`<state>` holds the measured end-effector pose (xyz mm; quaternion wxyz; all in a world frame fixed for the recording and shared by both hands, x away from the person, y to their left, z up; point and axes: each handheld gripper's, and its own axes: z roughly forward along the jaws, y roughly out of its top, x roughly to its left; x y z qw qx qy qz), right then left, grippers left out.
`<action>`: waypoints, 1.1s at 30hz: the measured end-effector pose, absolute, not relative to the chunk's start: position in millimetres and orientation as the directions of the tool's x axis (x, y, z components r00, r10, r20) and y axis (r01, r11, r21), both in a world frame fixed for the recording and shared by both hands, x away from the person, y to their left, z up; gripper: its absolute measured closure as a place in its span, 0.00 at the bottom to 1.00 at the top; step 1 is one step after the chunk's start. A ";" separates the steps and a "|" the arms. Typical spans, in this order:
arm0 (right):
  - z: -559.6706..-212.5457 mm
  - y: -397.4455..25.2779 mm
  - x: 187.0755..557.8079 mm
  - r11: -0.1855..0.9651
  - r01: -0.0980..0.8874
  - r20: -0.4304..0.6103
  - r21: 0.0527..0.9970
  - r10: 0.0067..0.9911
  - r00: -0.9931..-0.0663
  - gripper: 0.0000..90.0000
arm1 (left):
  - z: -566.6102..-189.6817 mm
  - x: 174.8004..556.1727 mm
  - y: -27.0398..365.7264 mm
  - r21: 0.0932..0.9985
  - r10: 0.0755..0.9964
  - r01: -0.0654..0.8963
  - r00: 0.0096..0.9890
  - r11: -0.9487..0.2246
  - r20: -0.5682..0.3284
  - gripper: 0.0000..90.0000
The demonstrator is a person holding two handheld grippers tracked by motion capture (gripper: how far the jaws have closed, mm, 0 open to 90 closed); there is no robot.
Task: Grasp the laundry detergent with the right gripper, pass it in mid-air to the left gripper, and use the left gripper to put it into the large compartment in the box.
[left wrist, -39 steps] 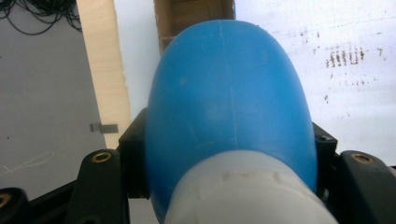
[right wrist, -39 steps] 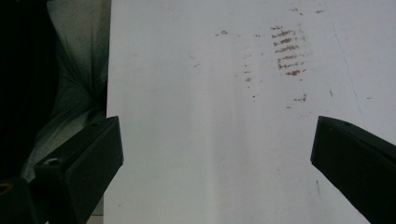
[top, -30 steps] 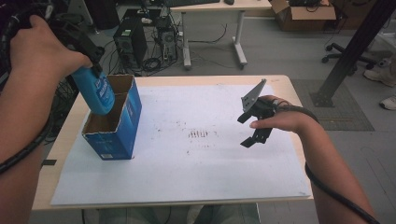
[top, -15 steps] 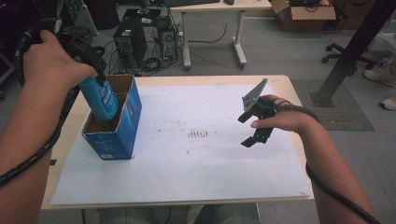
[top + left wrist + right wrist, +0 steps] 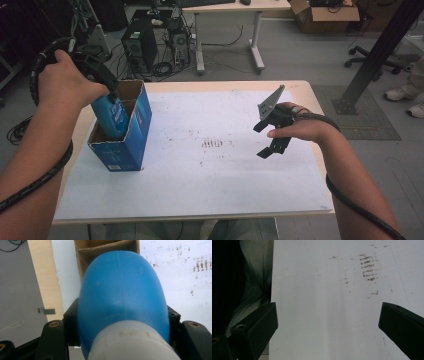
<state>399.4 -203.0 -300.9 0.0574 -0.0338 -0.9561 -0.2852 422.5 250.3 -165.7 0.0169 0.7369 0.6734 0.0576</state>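
Setting: workshop floor with a second desk, computer towers [image 5: 137, 42] and loose cables beyond the work table [image 5: 305, 90].
Work surface: pale wooden table top overlaid by a white sheet [image 5: 210, 185] that carries dark scuff marks [image 5: 214, 144] near its middle.
Blue box: open-topped cardboard box [image 5: 131, 142], blue outside and brown inside, upright on the left part of the sheet, near the table's left edge.
Blue bottle: rounded plastic bottle [image 5: 112, 115] with a pale cap end toward the gripper; its lower part sits inside the box mouth, its upper part leans out toward the left hand. In the left gripper view the bottle [image 5: 122, 297] hangs base-first over the box opening [image 5: 105, 248].
Left gripper: clamped on the bottle [image 5: 102, 82]; the black jaws press its two sides just below the cap end, as the left gripper view shows.
Right gripper: held above the right part of the sheet [image 5: 270, 135], well apart from the box; jaws spread wide with nothing between them, the bare sheet [image 5: 324, 315] showing in the gap.
Cables: one dark corrugated cable trails along each forearm.
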 end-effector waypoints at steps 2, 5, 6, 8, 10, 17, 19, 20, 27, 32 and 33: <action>-301.4 -203.3 399.6 0.837 0.099 0.131 0.539 0.033 -0.991 0.03 | -168.5 422.3 250.7 0.102 0.994 0.990 0.086 -0.092 0.063 0.42; -301.6 -203.2 399.5 0.839 0.101 0.135 0.534 0.033 -0.990 0.03 | -174.1 421.8 251.8 0.102 0.995 0.991 0.085 -0.091 0.059 0.42; -301.3 -203.1 399.8 0.841 0.098 0.134 0.532 0.030 -0.990 0.03 | -176.1 421.8 252.3 0.100 0.995 0.991 0.085 -0.090 0.057 0.42; -300.9 -202.7 399.7 0.843 0.098 0.134 0.528 0.031 -0.990 0.03 | -180.1 421.6 253.2 0.099 0.995 0.991 0.085 -0.090 0.055 0.42; -299.9 -202.5 399.8 0.845 0.097 0.134 0.525 0.031 -0.990 0.03 | -183.8 421.6 254.3 0.098 0.995 0.991 0.082 -0.087 0.054 0.42; -299.4 -201.2 399.6 0.848 0.098 0.136 0.521 0.030 -0.990 0.03 | -194.2 421.5 257.1 0.093 0.995 0.992 0.079 -0.085 0.062 0.42; -300.1 -201.0 399.4 0.848 0.098 0.137 0.520 0.030 -0.990 0.02 | -197.9 421.3 257.9 0.091 0.995 0.992 0.082 -0.087 0.061 0.42; -301.0 -200.9 399.3 0.848 0.098 0.139 0.521 0.029 -0.990 0.03 | -199.8 421.1 258.4 0.090 0.995 0.992 0.083 -0.088 0.058 0.42; -303.4 -200.0 398.7 0.846 0.098 0.139 0.524 0.029 -0.990 0.03 | -213.2 420.3 257.2 0.083 0.994 0.992 0.093 -0.097 0.055 0.42; -304.1 -199.8 397.6 0.846 0.096 0.138 0.525 0.026 -0.990 0.03 | -222.6 420.5 257.2 0.080 0.995 0.993 0.088 -0.092 0.056 0.42; -304.3 -200.0 397.2 0.845 0.098 0.139 0.525 0.028 -0.990 0.03 | -224.4 420.3 257.0 0.081 0.994 0.992 0.089 -0.093 0.059 0.42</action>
